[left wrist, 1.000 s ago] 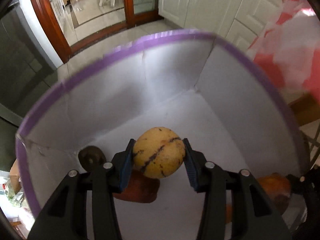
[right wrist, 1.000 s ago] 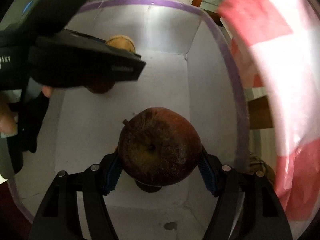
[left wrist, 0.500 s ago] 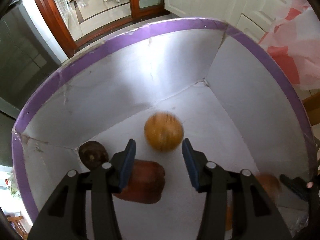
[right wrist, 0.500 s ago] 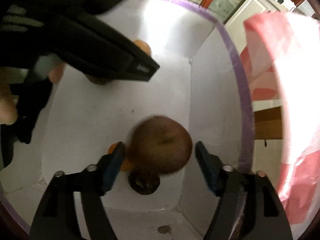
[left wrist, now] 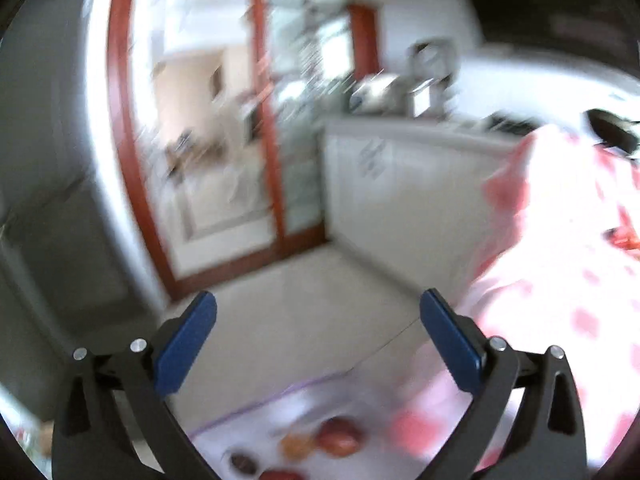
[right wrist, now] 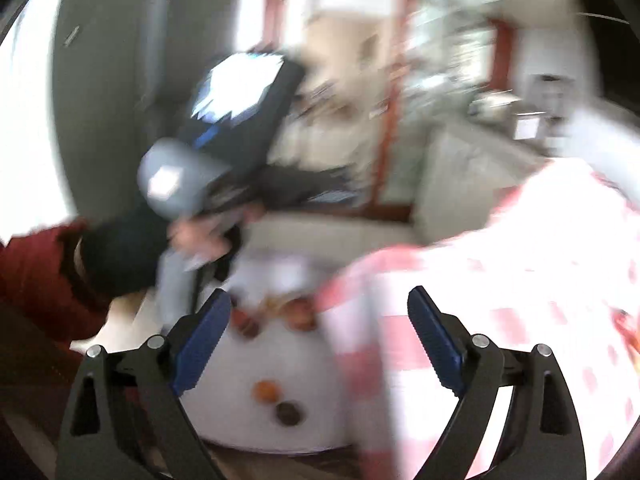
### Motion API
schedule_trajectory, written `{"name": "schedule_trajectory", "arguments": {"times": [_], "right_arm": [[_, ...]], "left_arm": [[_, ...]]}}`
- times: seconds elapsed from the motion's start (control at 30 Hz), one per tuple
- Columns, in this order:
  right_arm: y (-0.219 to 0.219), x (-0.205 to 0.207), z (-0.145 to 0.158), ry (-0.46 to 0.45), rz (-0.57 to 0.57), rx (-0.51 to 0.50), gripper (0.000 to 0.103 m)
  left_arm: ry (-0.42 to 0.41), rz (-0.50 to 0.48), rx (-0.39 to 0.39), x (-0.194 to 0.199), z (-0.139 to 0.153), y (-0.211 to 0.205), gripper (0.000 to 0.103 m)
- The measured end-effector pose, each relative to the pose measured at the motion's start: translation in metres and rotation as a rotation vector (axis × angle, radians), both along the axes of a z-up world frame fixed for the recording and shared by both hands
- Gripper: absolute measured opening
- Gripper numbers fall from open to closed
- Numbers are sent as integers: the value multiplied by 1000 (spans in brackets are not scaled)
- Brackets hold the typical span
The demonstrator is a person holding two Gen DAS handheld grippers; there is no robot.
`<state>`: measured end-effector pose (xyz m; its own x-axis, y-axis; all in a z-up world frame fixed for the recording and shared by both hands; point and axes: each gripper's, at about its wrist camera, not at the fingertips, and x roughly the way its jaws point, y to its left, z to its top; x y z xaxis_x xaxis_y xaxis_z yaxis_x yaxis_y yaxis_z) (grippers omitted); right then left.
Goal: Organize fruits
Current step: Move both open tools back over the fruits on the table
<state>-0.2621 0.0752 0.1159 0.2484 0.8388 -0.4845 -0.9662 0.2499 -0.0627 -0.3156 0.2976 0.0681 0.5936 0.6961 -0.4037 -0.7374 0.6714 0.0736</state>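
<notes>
Between the blue-padded black fingers of the left gripper (left wrist: 318,336) nothing is held: its jaws have just been opening and now stand spread wide over bare pale floor tiles (left wrist: 304,304). Below them, at the bottom edge of the left wrist view, lies the white cardboard box with a purple rim (left wrist: 256,420), and inside it sit the blurred fruits (left wrist: 316,442): a reddish round one, a small orange one and a dark one, all well apart from the pads.

Likewise the right gripper (right wrist: 320,332) is released, its jaws having just been opening, with nothing between the blue pads. Under it the same white box shows, with a small orange fruit (right wrist: 265,391) and a dark round fruit (right wrist: 288,413) side by side near its close wall, and several reddish and orange fruits (right wrist: 276,314) grouped farther back. A pink-and-white checked cloth (right wrist: 500,320) hangs just to the right of the box. To the left, a hand in a black glove (right wrist: 120,252) and dark red sleeve (right wrist: 36,264) holds the other gripper's body, heavily blurred. Beyond stand white cabinets (left wrist: 400,184) and a red-brown wooden door frame (left wrist: 132,184).
</notes>
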Motion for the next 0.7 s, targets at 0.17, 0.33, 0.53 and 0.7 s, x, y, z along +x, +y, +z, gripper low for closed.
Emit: {"name": "schedule_trajectory", "arguments": {"times": [0.17, 0.33, 0.53, 0.7], "right_arm": [[-109, 85, 21, 18, -456, 153, 87], [-215, 184, -1, 195, -830, 227, 87], [-322, 303, -45, 366, -1254, 191, 88], [-361, 362, -65, 422, -1341, 164, 88]], "left_arm": [[-13, -357, -78, 81, 29, -83, 102], [75, -587, -214, 193, 9, -163, 102], [183, -688, -329, 335, -30, -240, 102], [180, -740, -374, 410, -46, -272, 101]]}}
